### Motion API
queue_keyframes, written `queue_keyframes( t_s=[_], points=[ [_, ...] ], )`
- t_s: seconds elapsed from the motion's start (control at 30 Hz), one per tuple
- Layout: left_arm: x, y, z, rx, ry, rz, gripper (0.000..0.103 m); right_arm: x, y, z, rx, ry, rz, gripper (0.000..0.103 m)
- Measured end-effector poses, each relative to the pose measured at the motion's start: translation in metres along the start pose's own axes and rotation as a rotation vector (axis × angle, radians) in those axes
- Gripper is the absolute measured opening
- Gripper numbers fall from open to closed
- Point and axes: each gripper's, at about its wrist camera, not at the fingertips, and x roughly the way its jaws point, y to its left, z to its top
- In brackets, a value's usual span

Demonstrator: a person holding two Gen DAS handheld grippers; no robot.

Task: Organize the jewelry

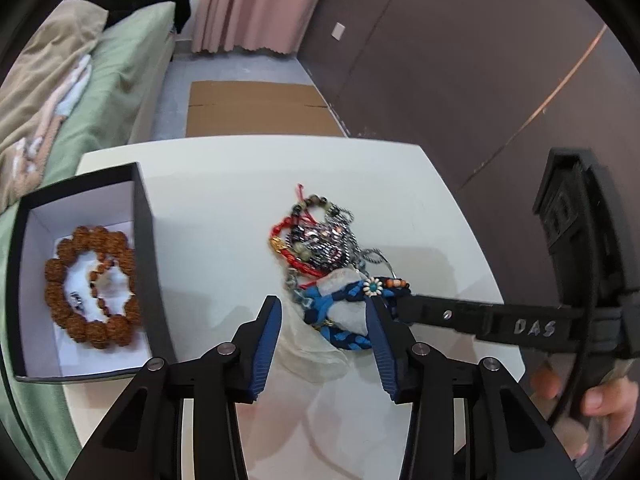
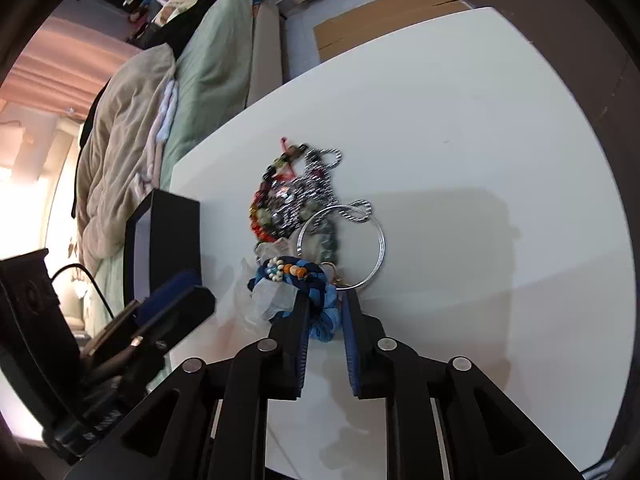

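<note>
Jewelry pile [image 1: 320, 252]: lies mid-table on the white table [image 1: 224, 200], a tangle of pieces touching and overlapping one another. You can pick out a red cord [image 1: 286, 252], a dark bead bracelet [image 2: 268, 184], silver chain [image 2: 296, 200], a silver ring [image 2: 344, 240] and a blue braid [image 2: 324, 308] with a small bead flower [image 1: 374, 287]. Clear plastic [image 1: 316, 344] sits under the pile's near end.

Box [image 1: 148, 240]: black, open, white inside, at the table's left edge, well apart from the pile. It holds a brown bead bracelet [image 1: 80, 320] with a thinner bead string [image 1: 100, 276] lying inside its loop.

Your left gripper [image 1: 324, 312]: fingers [image 1: 266, 344] wide apart, straddling the pile's near end and the plastic; clamped on nothing.

Your right gripper [image 2: 326, 300]: fingers [image 2: 356, 340] drawn close together on the blue braid, which bunches between them. In the left view it reaches in from the right side, its tip at the flower bead.

Surroundings: bed [image 1: 120, 64] with green sheet beyond the table's left edge, cardboard [image 1: 256, 108] on the floor past the far edge, pink curtain [image 1: 248, 4] behind.
</note>
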Motion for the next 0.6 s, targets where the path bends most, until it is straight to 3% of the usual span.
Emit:
queue_keyframes(
  t_s=[0.3,0.37,0.43,0.5,0.6],
  points=[
    [0.026,-0.029,-0.011,0.108,0.046,0.011,0.044,-0.009,-0.019,0.003,0.081,0.005,0.059,0.019],
    [0.034,-0.032,-0.014,0.129,0.061,0.035,0.034,-0.013,-0.024,0.003,0.093,-0.004,0.063,0.02],
    [0.037,-0.031,-0.014,0.132,0.053,0.04,0.032,-0.016,-0.027,0.003,0.103,-0.01,0.065,0.026],
    [0.036,-0.029,-0.012,0.122,0.04,0.038,0.001,-0.017,-0.026,0.004,0.101,-0.015,0.069,0.033],
    [0.037,-0.025,-0.01,0.118,0.04,0.066,0.0,-0.016,-0.024,0.005,0.092,-0.007,0.082,0.033]
  ],
)
